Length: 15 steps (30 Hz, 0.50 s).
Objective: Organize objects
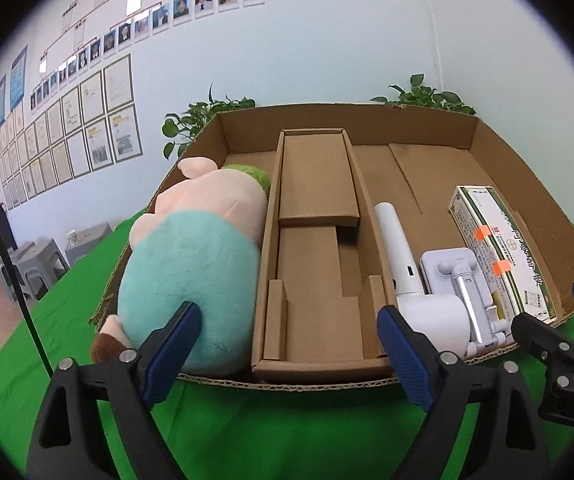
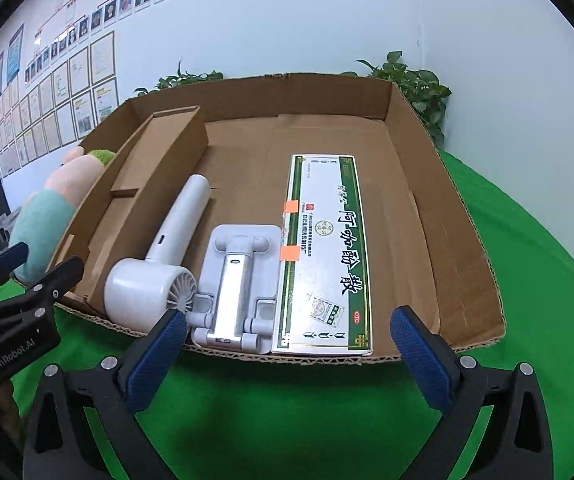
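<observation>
A shallow cardboard box [image 1: 499, 160] [image 2: 459, 216] lies on the green cloth. In it, from left to right: a plush toy [image 1: 199, 264] [image 2: 47, 216] in pink and teal, a cardboard insert [image 1: 315, 248] [image 2: 143, 184], a white handheld fan [image 1: 411, 276] [image 2: 155, 272], a white folding stand [image 1: 463, 292] [image 2: 239, 280], and a green-and-white medicine box [image 1: 503, 248] [image 2: 323, 256]. My left gripper [image 1: 291, 352] is open and empty at the box's near edge, in front of the insert. My right gripper [image 2: 291, 356] is open and empty at the near edge, in front of the stand and medicine box.
The green cloth [image 1: 287, 432] [image 2: 279, 420] covers the table. Potted plants [image 1: 203, 116] [image 2: 415, 84] stand behind the box against a white wall with framed papers. Grey stools [image 1: 43, 260] stand on the floor at the left.
</observation>
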Motion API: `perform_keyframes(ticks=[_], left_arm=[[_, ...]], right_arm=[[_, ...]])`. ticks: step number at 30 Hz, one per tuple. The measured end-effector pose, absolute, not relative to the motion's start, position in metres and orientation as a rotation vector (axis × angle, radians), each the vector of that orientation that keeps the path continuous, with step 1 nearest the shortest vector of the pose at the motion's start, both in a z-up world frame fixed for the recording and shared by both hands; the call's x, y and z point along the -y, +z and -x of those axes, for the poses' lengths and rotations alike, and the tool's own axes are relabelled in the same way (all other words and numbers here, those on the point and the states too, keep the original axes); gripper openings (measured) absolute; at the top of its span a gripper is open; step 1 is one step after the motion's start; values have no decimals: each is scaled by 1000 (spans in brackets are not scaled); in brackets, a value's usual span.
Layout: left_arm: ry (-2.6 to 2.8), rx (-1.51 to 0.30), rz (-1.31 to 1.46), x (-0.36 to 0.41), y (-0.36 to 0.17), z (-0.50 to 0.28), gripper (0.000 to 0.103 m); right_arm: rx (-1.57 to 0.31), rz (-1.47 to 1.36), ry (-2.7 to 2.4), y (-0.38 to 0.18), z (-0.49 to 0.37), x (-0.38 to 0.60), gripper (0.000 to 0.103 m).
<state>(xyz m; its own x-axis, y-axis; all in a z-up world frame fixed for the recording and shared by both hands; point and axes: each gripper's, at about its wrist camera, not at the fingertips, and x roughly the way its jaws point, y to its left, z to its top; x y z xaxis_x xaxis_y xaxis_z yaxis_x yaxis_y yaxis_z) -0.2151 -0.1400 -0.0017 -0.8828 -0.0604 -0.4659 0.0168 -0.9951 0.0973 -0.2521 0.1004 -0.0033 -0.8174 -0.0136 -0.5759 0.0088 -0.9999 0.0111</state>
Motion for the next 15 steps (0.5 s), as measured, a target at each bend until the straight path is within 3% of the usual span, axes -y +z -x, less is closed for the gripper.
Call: perform_keyframes(ticks=[5, 15], left_arm=[[-3012, 143, -771, 136, -3, 220, 102], [-2998, 148, -787, 133, -5, 221, 103]], right_arm=[[-9, -939, -3002, -8, 258, -91, 103], [-11, -959, -2999, -6, 255, -89, 103]])
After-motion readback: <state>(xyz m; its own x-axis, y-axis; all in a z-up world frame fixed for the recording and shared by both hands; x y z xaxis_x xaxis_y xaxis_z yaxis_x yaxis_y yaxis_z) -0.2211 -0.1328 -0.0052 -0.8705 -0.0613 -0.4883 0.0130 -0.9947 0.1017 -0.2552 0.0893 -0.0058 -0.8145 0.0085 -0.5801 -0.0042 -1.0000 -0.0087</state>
